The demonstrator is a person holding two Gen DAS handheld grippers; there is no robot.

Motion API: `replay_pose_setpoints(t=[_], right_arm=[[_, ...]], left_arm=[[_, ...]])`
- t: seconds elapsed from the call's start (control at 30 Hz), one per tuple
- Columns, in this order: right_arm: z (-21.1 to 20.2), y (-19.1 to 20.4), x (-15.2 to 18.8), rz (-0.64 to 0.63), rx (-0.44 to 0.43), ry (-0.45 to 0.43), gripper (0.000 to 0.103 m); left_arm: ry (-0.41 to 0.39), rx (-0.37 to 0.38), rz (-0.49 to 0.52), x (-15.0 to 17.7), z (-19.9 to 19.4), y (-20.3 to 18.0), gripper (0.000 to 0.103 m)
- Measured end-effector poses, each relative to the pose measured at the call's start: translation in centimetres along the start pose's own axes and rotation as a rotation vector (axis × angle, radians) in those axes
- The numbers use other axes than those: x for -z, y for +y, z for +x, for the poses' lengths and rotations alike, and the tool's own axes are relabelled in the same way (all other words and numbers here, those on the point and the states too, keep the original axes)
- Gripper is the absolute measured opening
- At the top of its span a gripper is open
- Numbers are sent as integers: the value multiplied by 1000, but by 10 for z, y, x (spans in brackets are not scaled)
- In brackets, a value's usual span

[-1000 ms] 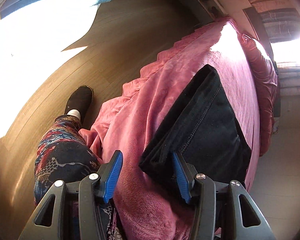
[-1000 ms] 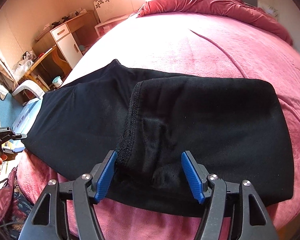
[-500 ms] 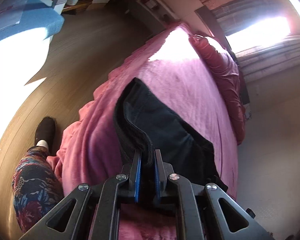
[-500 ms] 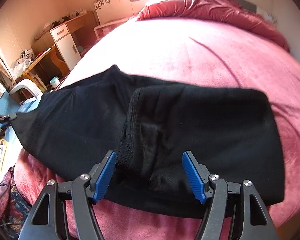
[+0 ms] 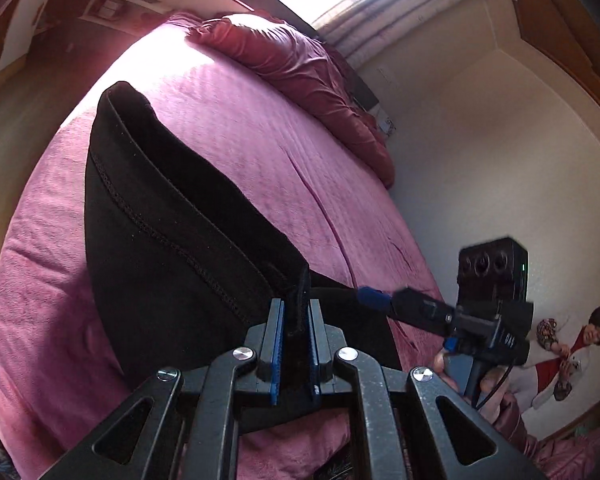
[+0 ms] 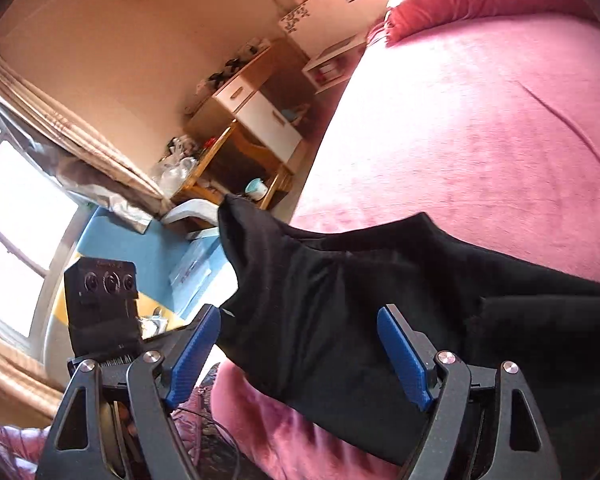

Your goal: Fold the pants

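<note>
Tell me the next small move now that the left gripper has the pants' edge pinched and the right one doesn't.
Probably close the right gripper on the fabric between its pads. The left gripper is shut on the black pants and holds that edge off the pink bedspread, while the right jaws are opening with cloth between them, ungripped. One-handed, the pants would likely sag and twist.

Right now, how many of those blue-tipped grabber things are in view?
2. The left gripper is clamped on the black pants. The right gripper hangs over the pants with its jaws opening, pads off the cloth.
</note>
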State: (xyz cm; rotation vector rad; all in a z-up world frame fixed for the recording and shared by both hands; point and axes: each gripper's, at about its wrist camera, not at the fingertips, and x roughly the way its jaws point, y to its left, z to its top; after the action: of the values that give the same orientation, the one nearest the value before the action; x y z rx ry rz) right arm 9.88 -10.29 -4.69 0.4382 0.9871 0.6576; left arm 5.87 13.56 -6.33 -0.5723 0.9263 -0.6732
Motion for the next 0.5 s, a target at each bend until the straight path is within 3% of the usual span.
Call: replay_pose_setpoints(t=[0.17, 0.23, 0.27, 0.33, 0.37, 0.47, 0.5], right_arm=[[58, 29, -34, -117, -34, 179, 81], [82, 34, -35, -168, 6, 259, 79], [94, 34, -34, -202, 14, 312, 71], [113, 35, -28, -258, 45, 386, 40], [118, 35, -25, -294, 88, 405, 15], [112, 30, -24, -299, 102, 388, 13], [105, 29, -26, -299, 97, 371, 13]], left_arm=[[51, 23, 48, 3, 18, -16, 10], [57, 27, 66, 2, 20, -21, 10], [59, 25, 82, 3, 21, -25, 10], [67, 25, 112, 3, 22, -32, 10], [70, 19, 127, 2, 23, -34, 10], [82, 13, 188, 0, 17, -43, 10], [77, 45, 187, -2, 12, -43, 10]])
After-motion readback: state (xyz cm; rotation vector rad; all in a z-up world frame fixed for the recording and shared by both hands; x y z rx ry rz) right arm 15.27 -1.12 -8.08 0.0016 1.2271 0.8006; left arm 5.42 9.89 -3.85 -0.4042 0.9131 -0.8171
